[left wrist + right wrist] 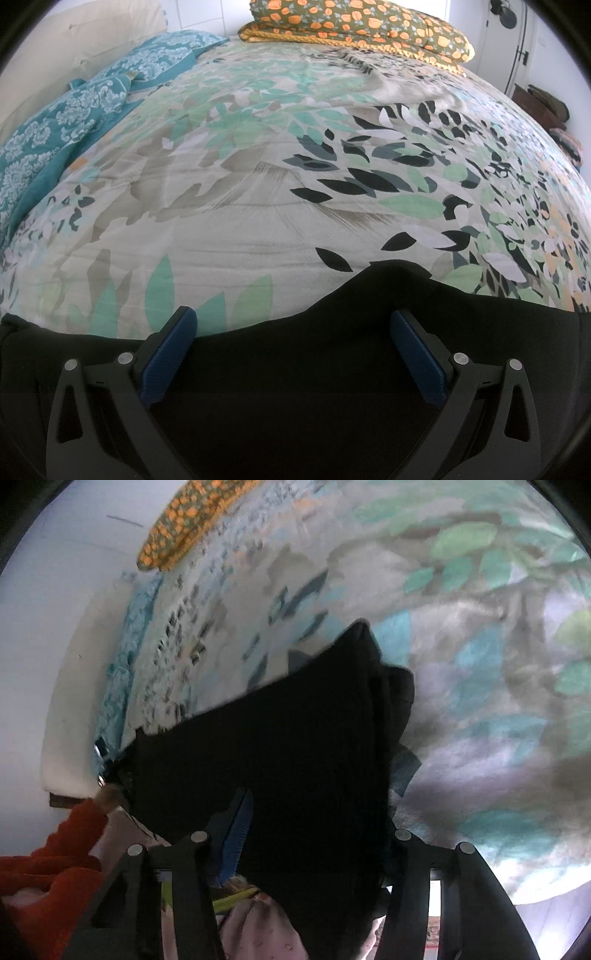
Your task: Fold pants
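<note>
On leaf-print bedspread (229, 206), black pants (295, 369), teal pillow (55, 125), orange-flowered quilt (362, 26)

Leaf-print bedspread (258, 192), floral pillow (362, 26), white walls (476, 22).

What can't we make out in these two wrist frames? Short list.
- Right wrist view: right gripper grip unclear; black pants cover the far finger, so pad contact is hidden.
- Right wrist view: bedspread pattern smeared by motion blur.
- Left wrist view: pants run off the bottom edge; waist or leg end can't be told.
- Left wrist view: left gripper open over the pants; contact underneath unclear.
</note>
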The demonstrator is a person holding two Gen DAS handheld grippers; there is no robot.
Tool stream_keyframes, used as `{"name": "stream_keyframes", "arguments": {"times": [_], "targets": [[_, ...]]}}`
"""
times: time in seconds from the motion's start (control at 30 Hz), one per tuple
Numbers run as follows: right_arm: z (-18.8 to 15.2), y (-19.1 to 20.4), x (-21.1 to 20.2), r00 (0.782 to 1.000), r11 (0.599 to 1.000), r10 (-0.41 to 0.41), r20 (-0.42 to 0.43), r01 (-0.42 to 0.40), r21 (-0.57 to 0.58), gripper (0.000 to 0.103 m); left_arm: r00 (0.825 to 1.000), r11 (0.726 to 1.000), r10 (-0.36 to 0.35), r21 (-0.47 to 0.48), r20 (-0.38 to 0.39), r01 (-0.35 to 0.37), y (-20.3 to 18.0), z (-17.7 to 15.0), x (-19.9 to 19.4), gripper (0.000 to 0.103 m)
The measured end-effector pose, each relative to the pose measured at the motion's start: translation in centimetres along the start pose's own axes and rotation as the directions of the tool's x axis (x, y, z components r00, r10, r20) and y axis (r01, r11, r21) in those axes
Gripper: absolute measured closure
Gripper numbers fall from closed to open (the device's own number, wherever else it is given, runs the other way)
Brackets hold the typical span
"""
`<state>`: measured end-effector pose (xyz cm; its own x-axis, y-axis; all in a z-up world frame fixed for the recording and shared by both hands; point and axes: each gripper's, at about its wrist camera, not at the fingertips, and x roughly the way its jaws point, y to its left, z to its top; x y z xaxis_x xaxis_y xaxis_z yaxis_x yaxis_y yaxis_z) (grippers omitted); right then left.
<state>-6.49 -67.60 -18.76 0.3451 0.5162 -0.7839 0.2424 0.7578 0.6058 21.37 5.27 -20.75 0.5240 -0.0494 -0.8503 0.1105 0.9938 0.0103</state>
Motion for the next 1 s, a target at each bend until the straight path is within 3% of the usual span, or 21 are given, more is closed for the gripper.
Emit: {"name": "stream_keyframes", "arguments": {"times": [0.1, 0.17, 0.27, 0.33, 0.43, 0.5, 0.53, 0.57, 0.63, 0.7, 0.77, 0.83, 0.9, 0.93, 1.0], "targets": [[0.2, -0.5, 0.3, 0.999, 0.996, 0.024, 0.049, -0.028, 0.087, 0.056, 1.0, 1.0, 0.0, -0.003, -0.024, 0.0, 0.0, 0.0, 0.0, 0.0], [0.1, -0.3, 0.7, 0.998, 0.994, 0.048, 0.032, -0.052, 0.1, 0.092, 0.999, 1.0, -0.001, -0.006, -0.053, 0.001, -0.1, 0.1, 0.1, 0.0], [-0.4, 0.8, 0.1, 0.993, 0.988, 0.085, 0.086, -0.095, 0.121, 0.093, 0.993, 1.0, -0.011, 0.004, -0.115, 0.012, -0.1, 0.7, -0.3, 0.002], [-0.8, 3.1, -1.2, 0.966, 0.972, 0.206, 0.159, -0.221, 0.081, 0.093, 0.996, 0.998, -0.036, -0.055, -0.087, 0.031, 0.6, 0.8, -1.8, 0.017], [-1.9, 7.7, -2.1, 0.902, 0.92, 0.38, 0.208, -0.392, 0.018, 0.093, 0.988, 0.972, -0.15, -0.188, -0.038, 0.141, 2.3, 0.6, -5.0, 0.02], [-2.7, 11.8, -1.0, 0.841, 0.86, 0.499, 0.208, -0.51, -0.004, 0.093, 0.972, 0.943, -0.234, -0.242, 0.006, 0.229, 3.3, 0.3, -7.4, 0.02], [-2.9, 13.3, -0.3, 0.822, 0.84, 0.533, 0.201, -0.543, -0.007, 0.093, 0.964, 0.931, -0.261, -0.254, 0.039, 0.262, 3.7, 0.1, -8.8, 0.019], [-3.2, 15.9, 1.4, 0.786, 0.8, 0.59, 0.186, -0.599, -0.009, 0.093, 0.959, 0.923, -0.273, -0.262, 0.074, 0.283, 4.2, -0.3, -10.3, 0.017], [-3.7, 19.8, 4.5, 0.724, 0.734, 0.671, 0.16, -0.68, -0.001, 0.093, 0.956, 0.925, -0.256, -0.251, 0.14, 0.285, 4.9, -1.3, -13.1, 0.009], [-4.2, 25.2, 9.9, 0.647, 0.649, 0.752, 0.126, -0.76, 0.036, 0.092, 0.955, 0.939, -0.219, -0.222, 0.199, 0.262, 5.7, -2.7, -15.3, 0.009], [-4.7, 29.9, 14.9, 0.599, 0.594, 0.796, 0.085, -0.801, 0.077, 0.092, 0.957, 0.957, -0.177, -0.185, 0.231, 0.222, 6.5, -4.5, -16.6, 0.009], [-5.3, 34.4, 19.6, 0.604, 0.6, 0.796, 0.038, -0.795, 0.086, 0.092, 0.961, 0.972, -0.143, -0.151, 0.237, 0.182, 6.9, -5.7, -16.9, 0.009], [-6.4, 39.3, 24.3, 0.637, 0.637, 0.77, -0.023, -0.768, 0.07, 0.092, 0.972, 0.978, -0.118, -0.146, 0.203, 0.149, 7.6, -6.4, -16.4, 0.009], [-7.1, 41.6, 26.5, 0.69, 0.692, 0.722, -0.054, -0.721, 0.038, 0.087, 0.972, 0.973, -0.124, -0.17, 0.198, 0.159, 8.2, -6.4, -16.3, 0.009], [-8.0, 45.2, 30.4, 0.81, 0.816, 0.572, -0.131, -0.577, -0.005, 0.061, 0.96, 0.948, -0.172, -0.228, 0.222, 0.222, 9.6, -6.3, -16.2, 0.009]]}}
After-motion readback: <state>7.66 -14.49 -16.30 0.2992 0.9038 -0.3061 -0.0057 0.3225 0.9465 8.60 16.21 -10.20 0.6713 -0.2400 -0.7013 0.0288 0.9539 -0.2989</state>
